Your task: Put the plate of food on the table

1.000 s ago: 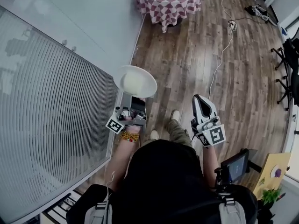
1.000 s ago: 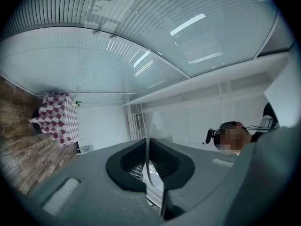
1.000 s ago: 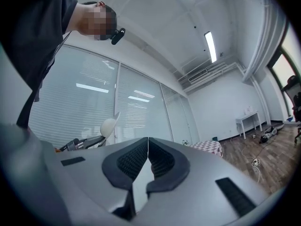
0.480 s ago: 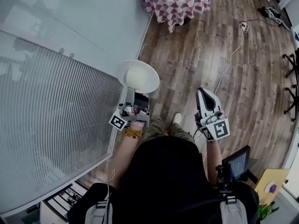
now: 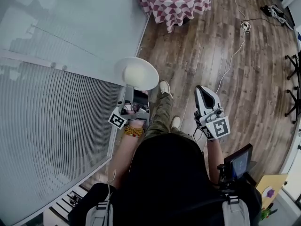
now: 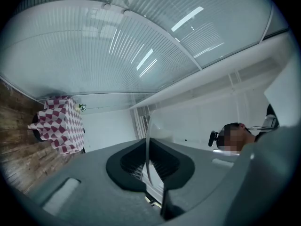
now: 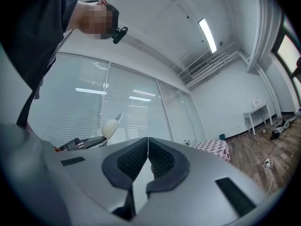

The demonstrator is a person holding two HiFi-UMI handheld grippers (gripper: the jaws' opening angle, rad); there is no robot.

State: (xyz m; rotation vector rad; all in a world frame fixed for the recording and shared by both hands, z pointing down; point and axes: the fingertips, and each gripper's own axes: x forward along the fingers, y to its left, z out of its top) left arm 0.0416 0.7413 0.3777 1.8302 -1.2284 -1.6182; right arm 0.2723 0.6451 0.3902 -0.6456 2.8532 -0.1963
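A white plate (image 5: pixel 149 77) with a pale round bun (image 5: pixel 135 73) on it hangs level above the wooden floor. My left gripper (image 5: pixel 134 91) is shut on its near rim; in the left gripper view the plate's edge (image 6: pixel 147 147) stands pinched between the dark pads. My right gripper (image 5: pixel 205 96), at the person's right, is shut with nothing in it, its pads (image 7: pixel 162 161) touching. The table (image 5: pixel 175 0) with a red-and-white checked cloth stands ahead at the top, also as the table (image 6: pixel 59 124) in the left gripper view. From the right gripper view the plate (image 7: pixel 111 125) shows side-on.
A glass wall with blinds (image 5: pixel 51 112) runs close along the left. White cables and a socket strip (image 5: pixel 242 26) lie on the floor to the right. The person's shoe (image 5: pixel 164 87) is stepping forward under the plate. A small screen (image 5: pixel 239 163) is at the lower right.
The person has walked forward along the glass wall, one leg swinging ahead. The plate stays gripped in the left gripper, and both grippers keep their places in front of the body.
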